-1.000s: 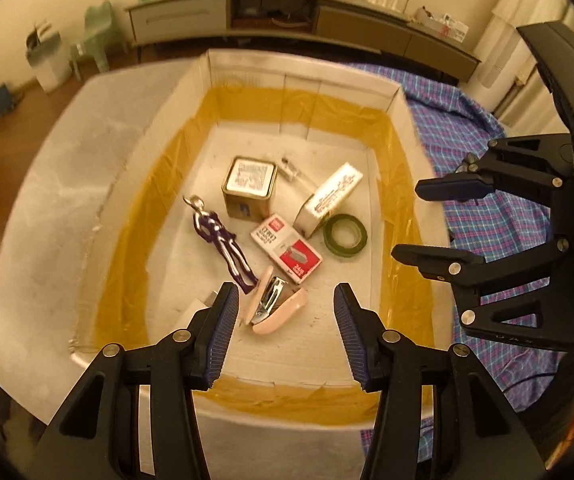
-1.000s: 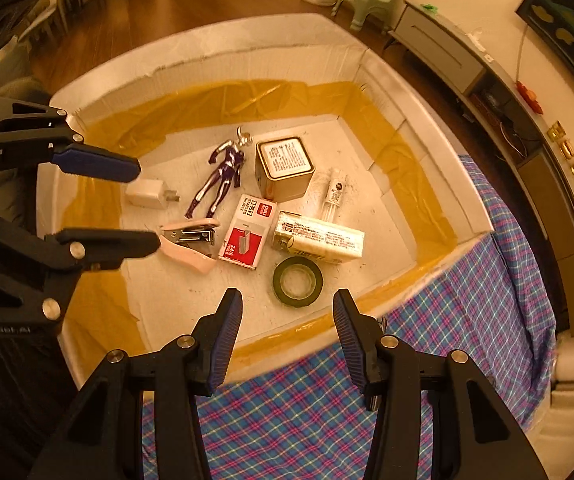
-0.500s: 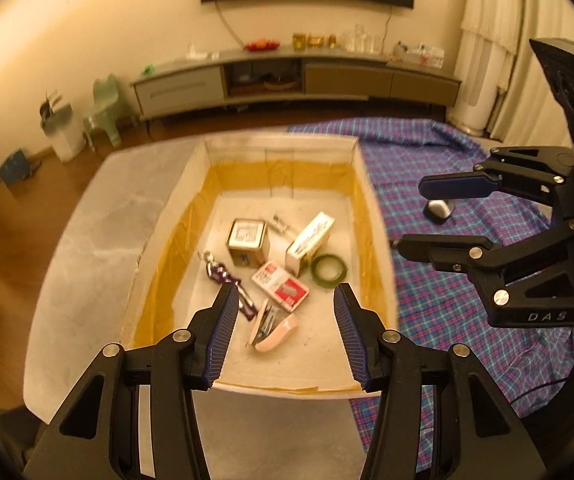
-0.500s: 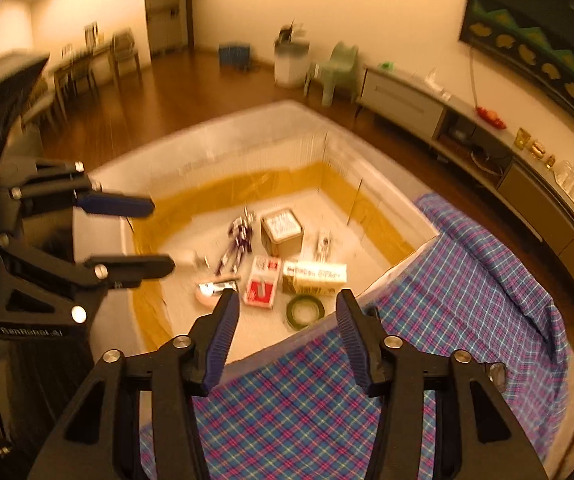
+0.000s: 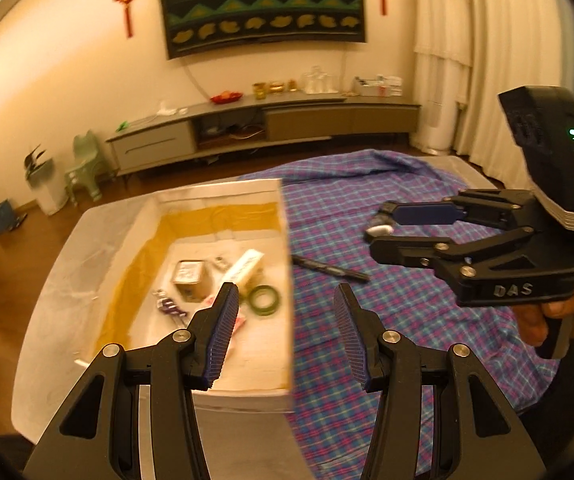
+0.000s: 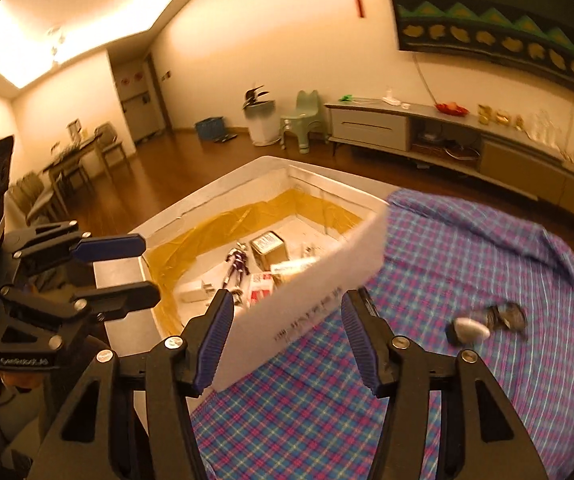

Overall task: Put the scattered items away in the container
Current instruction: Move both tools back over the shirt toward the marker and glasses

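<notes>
The white box (image 5: pixel 223 196) with yellow tape inside stands left on the table; it also shows in the right wrist view (image 6: pixel 327 280). It holds a purple figure (image 6: pixel 237 262), a square tin (image 5: pixel 189 276), a white carton (image 5: pixel 245 266), a green tape roll (image 5: pixel 265 300), a red-and-white pack (image 6: pixel 261 284). On the plaid cloth (image 5: pixel 407 340) lie a dark pen (image 5: pixel 329 269) and a small white-and-dark object (image 6: pixel 483 322). My left gripper (image 5: pixel 287 336) is open and empty, raised over the box's right wall. My right gripper (image 6: pixel 287 344) is open and empty, also raised.
A TV cabinet (image 5: pixel 267 124) runs along the far wall under a dark screen. A green child's chair (image 5: pixel 85 168) and a white bin (image 5: pixel 45 188) stand on the wooden floor at the left. A dining table with chairs (image 6: pixel 71 168) stands far back.
Both grippers have risen and pulled back from the box, so the room and the plaid cloth with the pen and the small object have come into view. Both stay open.
</notes>
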